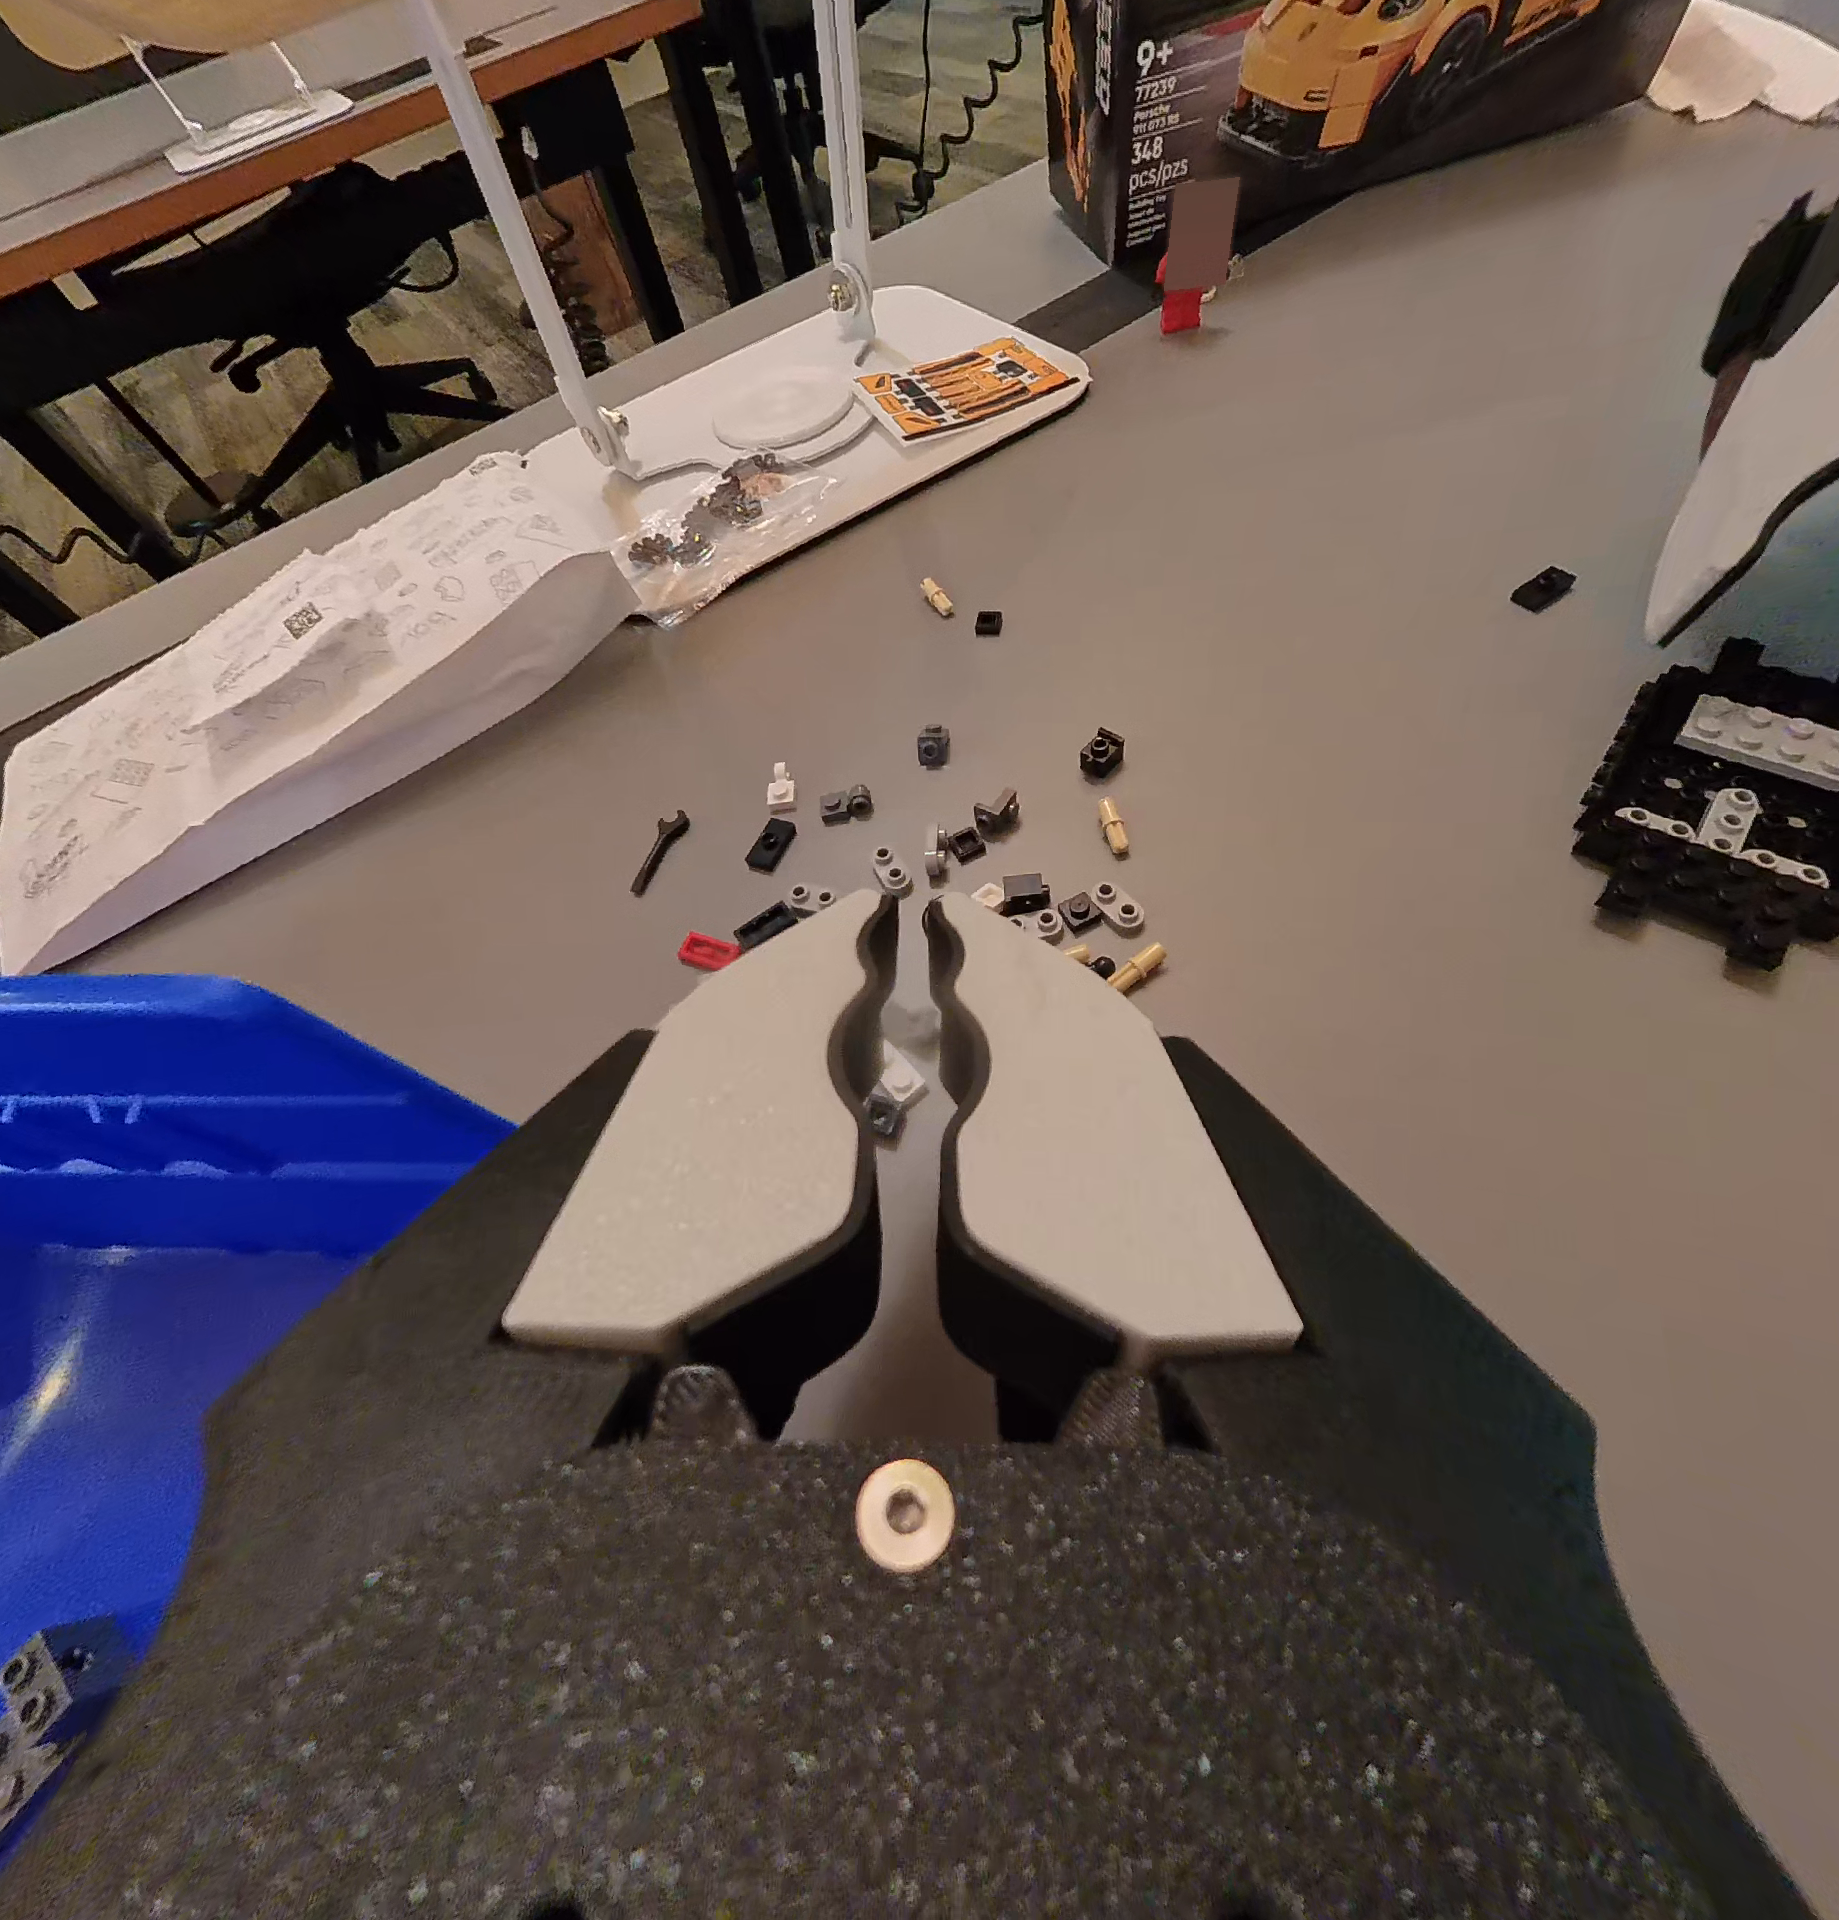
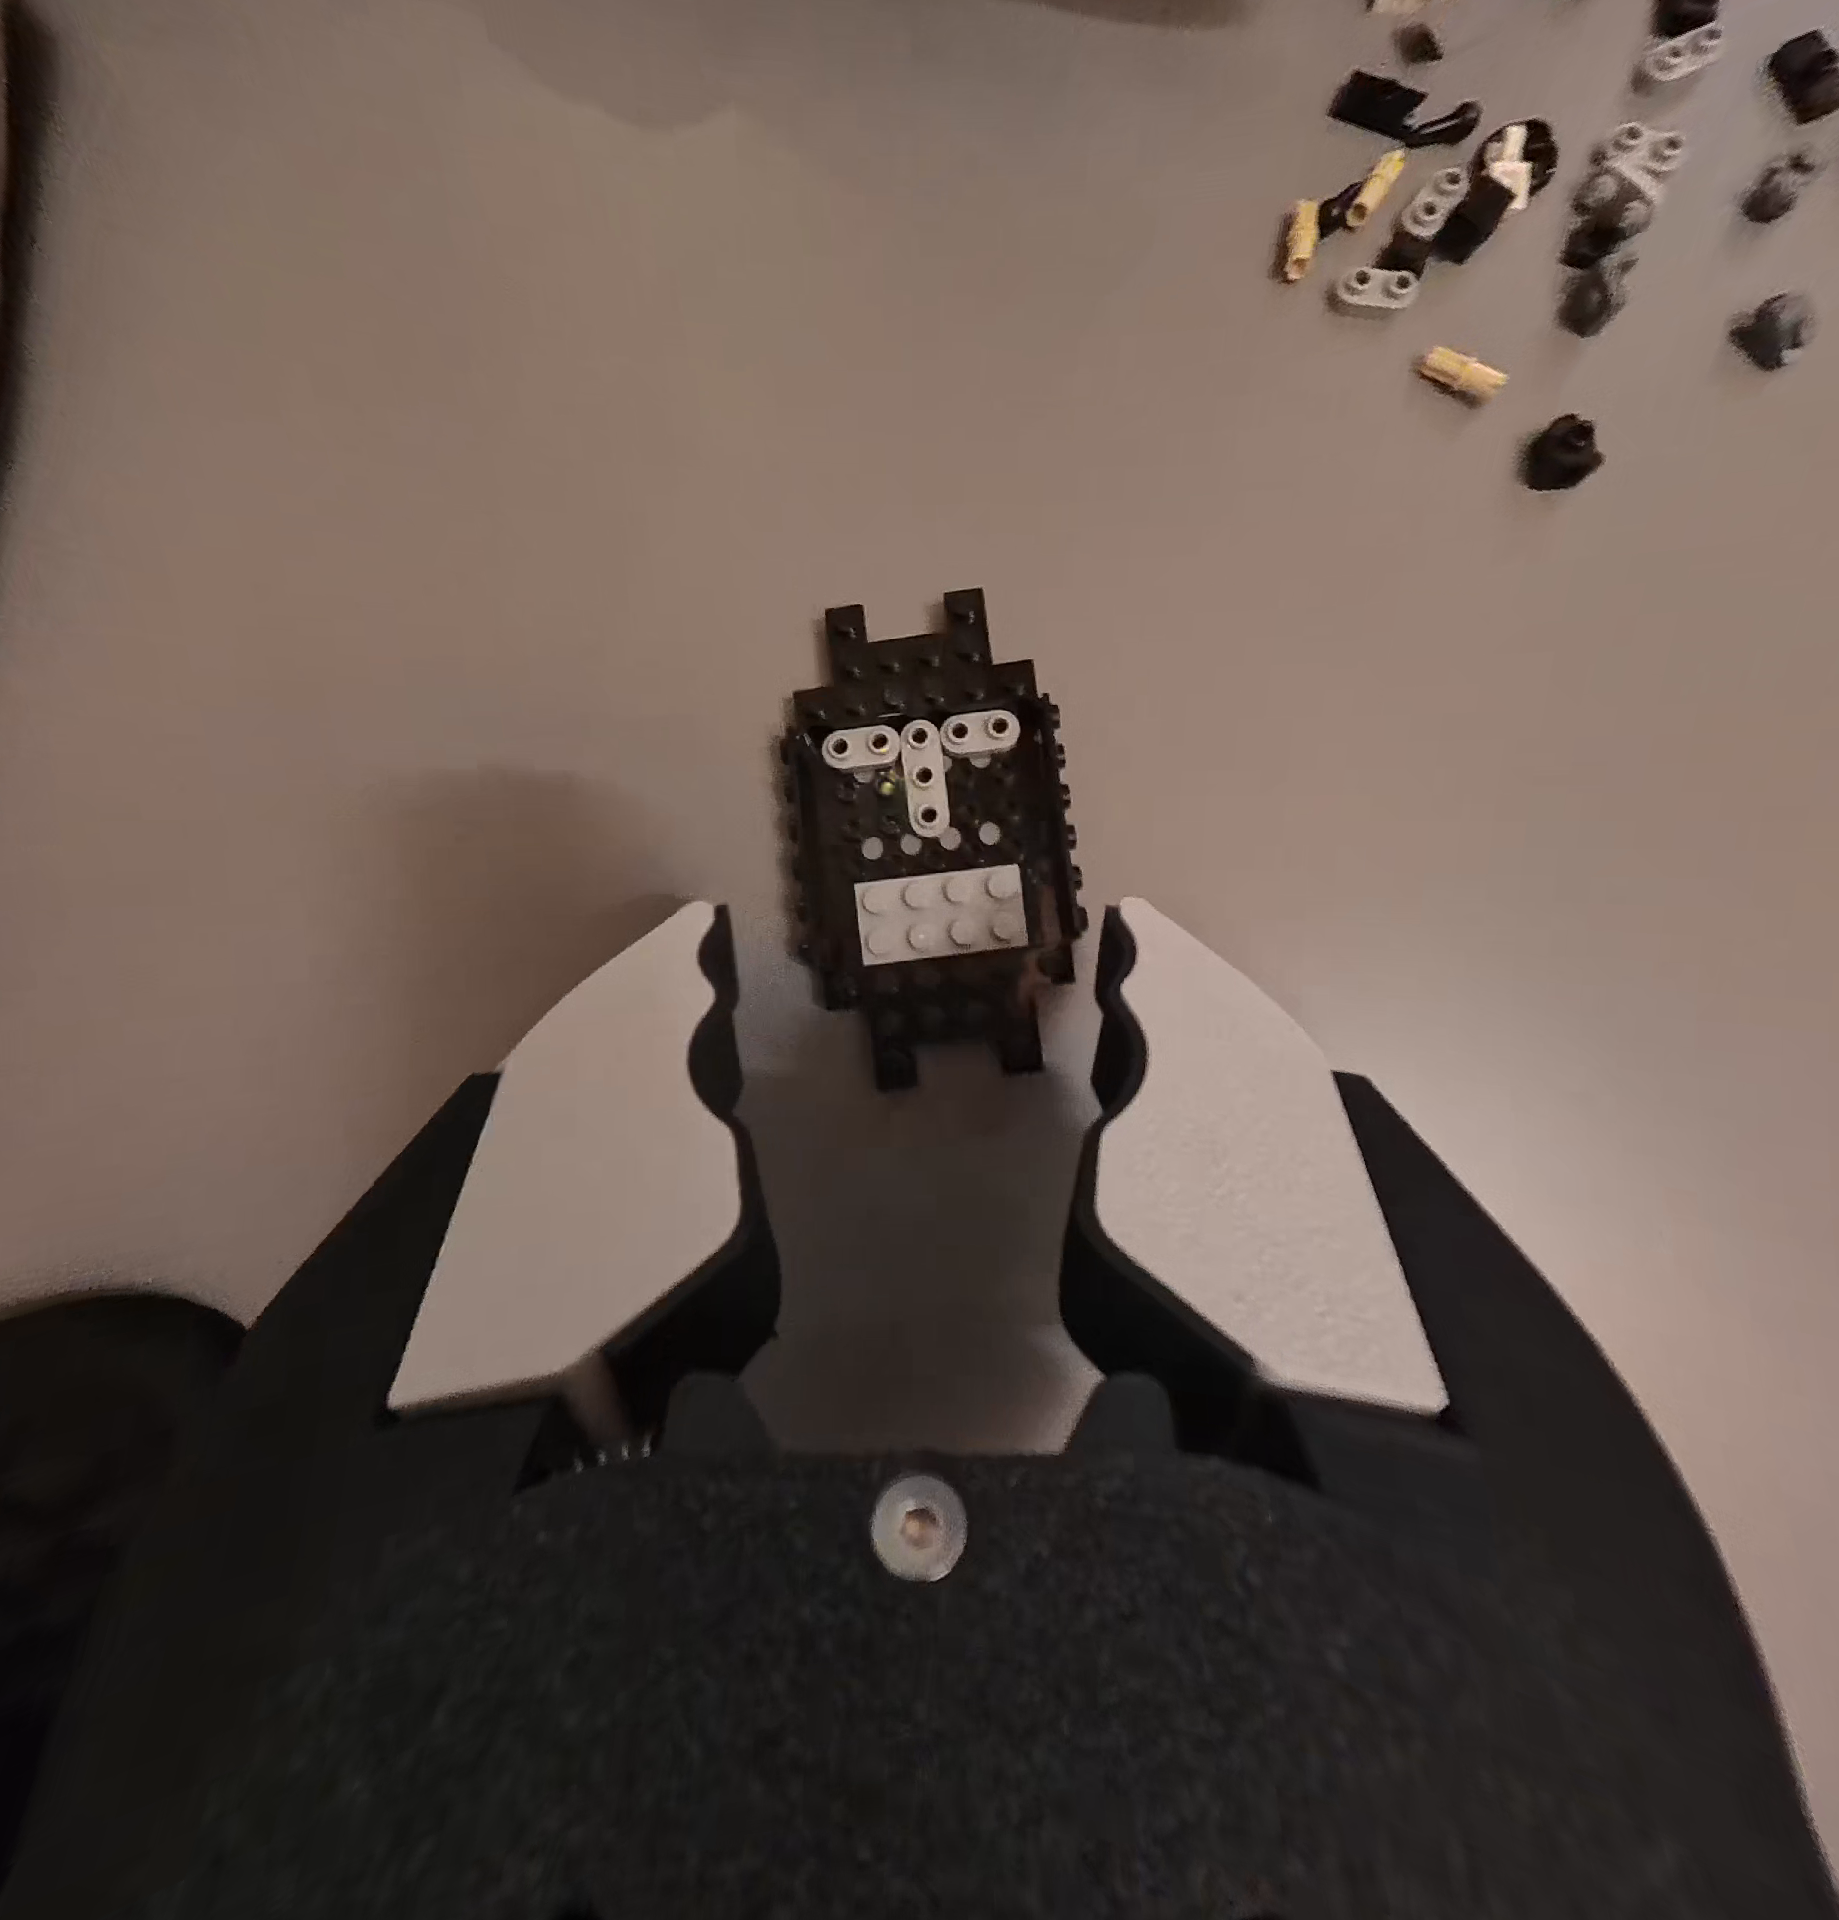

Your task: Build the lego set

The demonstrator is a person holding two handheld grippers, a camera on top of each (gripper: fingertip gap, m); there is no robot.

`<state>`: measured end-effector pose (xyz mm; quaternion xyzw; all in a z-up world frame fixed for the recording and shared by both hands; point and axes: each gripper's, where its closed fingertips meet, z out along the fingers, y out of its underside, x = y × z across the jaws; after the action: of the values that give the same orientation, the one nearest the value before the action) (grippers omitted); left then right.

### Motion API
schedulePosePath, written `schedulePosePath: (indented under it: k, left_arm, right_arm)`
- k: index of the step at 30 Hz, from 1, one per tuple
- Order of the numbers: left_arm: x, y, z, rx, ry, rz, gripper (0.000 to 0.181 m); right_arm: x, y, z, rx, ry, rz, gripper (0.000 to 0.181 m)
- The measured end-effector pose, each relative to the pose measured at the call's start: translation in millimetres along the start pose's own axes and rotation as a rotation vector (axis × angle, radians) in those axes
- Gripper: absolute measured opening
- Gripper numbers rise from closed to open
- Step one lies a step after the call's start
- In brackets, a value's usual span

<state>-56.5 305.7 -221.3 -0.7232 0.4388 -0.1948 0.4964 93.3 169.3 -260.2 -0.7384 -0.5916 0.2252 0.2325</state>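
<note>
A black Lego chassis with a light grey 2x4 plate and small grey plates on top lies flat on the grey table; it also shows at the right edge of the left wrist view. My right gripper is open above its near end, with one finger on each side and not touching it. My left gripper is almost shut, its tips over a scatter of small loose pieces. Small grey pieces show through the gap between its fingers; I cannot tell if any is held.
A blue bin sits close on the left. A white paper bag, a white lamp base with a sticker sheet, a clear bag of parts and the set's box stand farther back. The right gripper's fingers show at right. Across from one pair of fingers to the other is roughly 20 centimetres.
</note>
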Motion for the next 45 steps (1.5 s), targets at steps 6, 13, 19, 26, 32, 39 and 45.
schedulePosePath:
  k: [6, 13, 19, 26, 32, 39, 45]
  left_arm:
    - [1.2, -0.9, -0.4, 0.003, -0.003, 0.002, 0.005]
    - [1.5, -1.1, -0.4, 0.006, -0.001, 0.001, 0.005]
    - [2.0, -2.5, -1.1, 0.012, -0.002, 0.005, 0.005]
    - [4.3, -4.7, -1.3, 0.020, 0.002, 0.009, 0.005]
    - [5.1, -11.1, -5.1, 0.049, 0.003, 0.008, 0.005]
    - [7.6, -22.2, -11.0, 0.089, 0.045, -0.031, 0.007]
    - [1.0, -58.4, -27.3, 0.185, 0.102, -0.132, 0.000]
  right_arm:
    - [-3.0, -4.5, 13.6, -0.038, -0.019, -0.034, 0.063]
    - [-0.6, -3.3, 12.2, -0.035, 0.086, 0.024, 0.051]
    - [0.1, 9.7, 1.4, -0.051, 0.222, 0.172, 0.051]
    - [-2.8, 13.9, -1.5, -0.002, 0.241, 0.191, 0.051]
    - [-0.6, -9.0, -22.6, 0.146, 0.267, 0.197, 0.055]
    - [35.3, -47.5, -94.1, 0.652, 0.589, 0.415, 0.043]
    - [60.3, -10.6, -122.9, 0.750, 0.966, 0.450, 0.001]
